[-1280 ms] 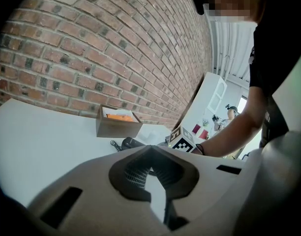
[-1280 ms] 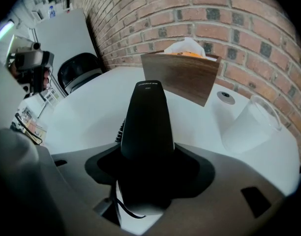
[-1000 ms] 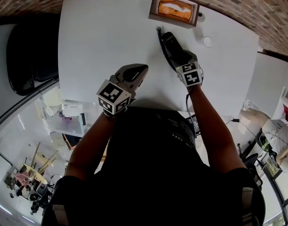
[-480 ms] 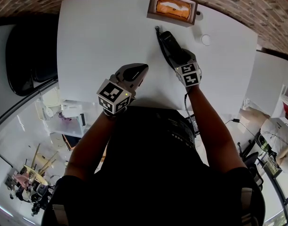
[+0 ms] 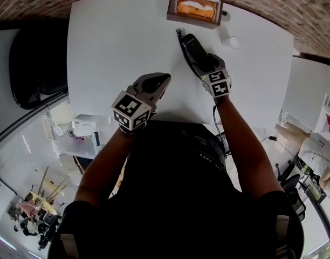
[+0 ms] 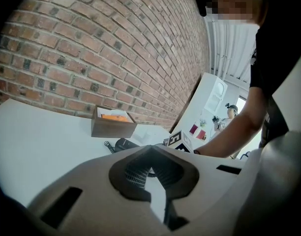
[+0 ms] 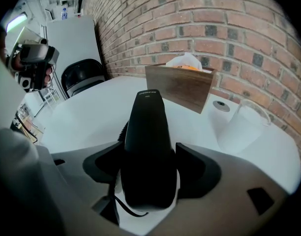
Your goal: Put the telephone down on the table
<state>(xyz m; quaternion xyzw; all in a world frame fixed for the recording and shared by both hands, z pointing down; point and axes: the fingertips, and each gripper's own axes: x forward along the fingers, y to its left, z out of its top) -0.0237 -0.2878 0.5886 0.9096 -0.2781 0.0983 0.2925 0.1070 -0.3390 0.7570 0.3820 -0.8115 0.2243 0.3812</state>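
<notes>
The black telephone handset lies on the white table, its coiled cord trailing toward the far edge. My right gripper straddles the near end of the handset. Its jaws have just been opening. The telephone still sits between them, and a thin gap shows beside the right-hand pad, so my right gripper is open. My left gripper hovers over the near middle of the table, shut and holding nothing. In its own view my left gripper points toward the telephone.
A wooden box with orange and white contents stands at the far table edge, just beyond the telephone. A clear cup and a small white disc sit to its right. A black chair stands left of the table.
</notes>
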